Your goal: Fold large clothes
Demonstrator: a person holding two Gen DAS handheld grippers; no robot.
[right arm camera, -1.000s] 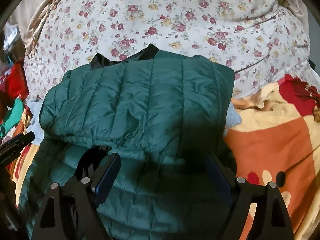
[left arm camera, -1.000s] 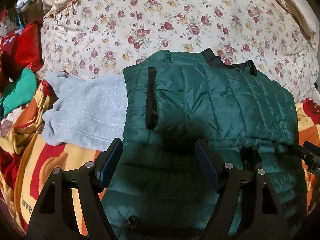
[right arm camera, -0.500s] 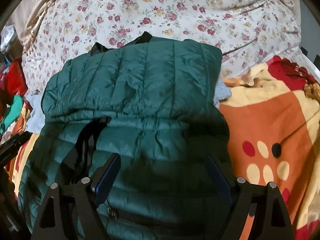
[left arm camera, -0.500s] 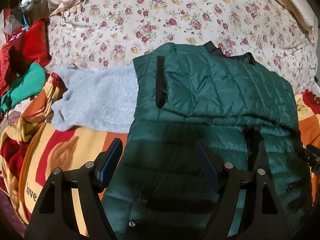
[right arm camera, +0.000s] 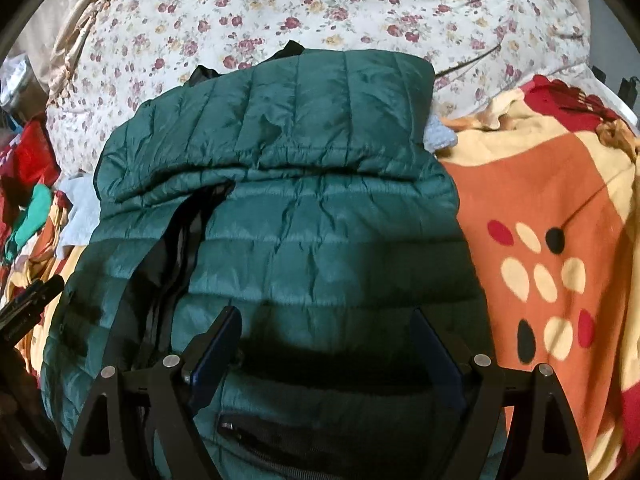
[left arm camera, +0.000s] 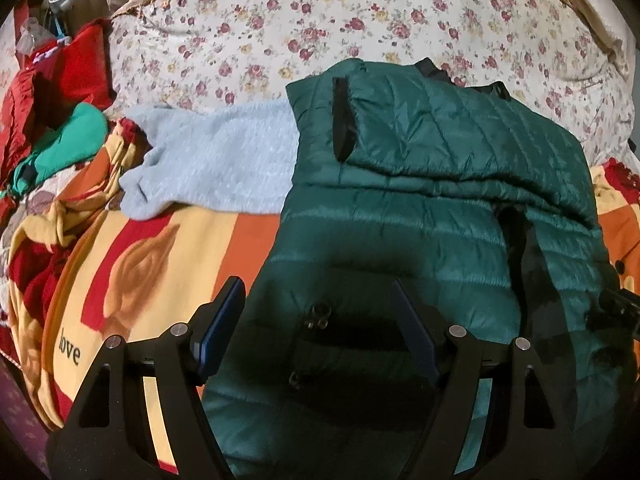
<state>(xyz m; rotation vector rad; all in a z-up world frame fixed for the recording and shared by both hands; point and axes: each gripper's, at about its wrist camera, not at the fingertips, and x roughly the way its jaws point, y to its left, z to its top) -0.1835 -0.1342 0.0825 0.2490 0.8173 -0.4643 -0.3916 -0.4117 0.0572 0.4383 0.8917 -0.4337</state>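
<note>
A dark green quilted puffer jacket (left arm camera: 420, 208) lies on the bed, its upper part folded down over the body (right arm camera: 312, 216). A black zipper line (right arm camera: 180, 240) runs down its front. My left gripper (left arm camera: 318, 300) hovers open over the jacket's lower left part, nothing between its blue pads. Over the lower right part, near a pocket zip (right arm camera: 256, 436), my right gripper (right arm camera: 326, 332) hangs open and holds nothing. Each gripper's tip shows at the edge of the other's view.
A grey fleece garment (left arm camera: 212, 160) lies under the jacket's left side. An orange, yellow and red blanket (right arm camera: 540, 240) covers the bed, with a floral duvet (left arm camera: 320, 20) behind. Red and green clothes (left arm camera: 60, 120) pile up at the far left.
Both grippers have drawn back toward the jacket's hem and sunk a little, so more of the lower jacket and blanket shows. Their jaws stayed as wide as before.
</note>
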